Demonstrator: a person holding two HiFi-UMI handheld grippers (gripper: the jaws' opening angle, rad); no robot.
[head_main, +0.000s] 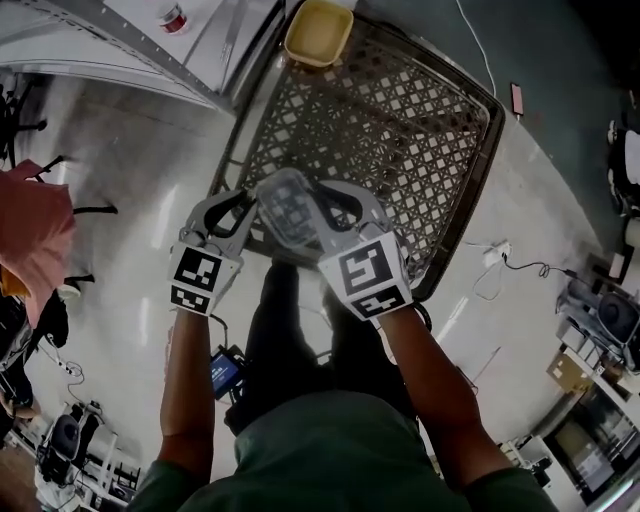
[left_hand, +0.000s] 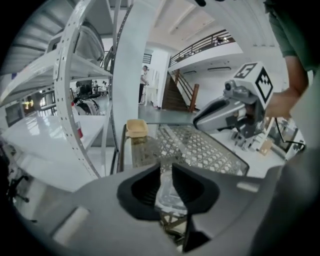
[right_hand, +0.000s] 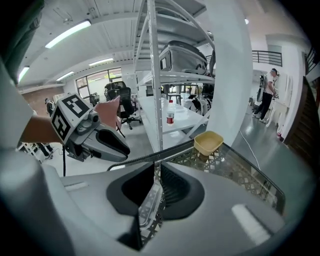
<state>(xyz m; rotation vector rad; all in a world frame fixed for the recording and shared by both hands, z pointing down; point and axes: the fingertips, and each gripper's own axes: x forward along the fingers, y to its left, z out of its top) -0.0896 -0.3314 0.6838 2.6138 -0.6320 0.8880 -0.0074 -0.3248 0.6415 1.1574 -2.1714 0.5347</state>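
Nearest us, just past our forearms, the left gripper (head_main: 250, 208) and the right gripper (head_main: 328, 203) both grip 1 clear plastic container (head_main: 288, 208). We hold it in the air above the near edge of a dark lattice basket (head_main: 420, 120).

In the left gripper view the fingers (left_hand: 145, 187) are drawn narrow, with the container's thin edge pinched between them. In the right gripper view the fingers (right_hand: 175, 187) are clamped on its rim in the same way. The 2 grippers stand just beside each other, on opposite sides of the container.

A yellow bowl (head_main: 318, 30) sits at the basket's far corner. Beside the basket, a white shelf rack (head_main: 90, 45) carries a red can (head_main: 173, 17).
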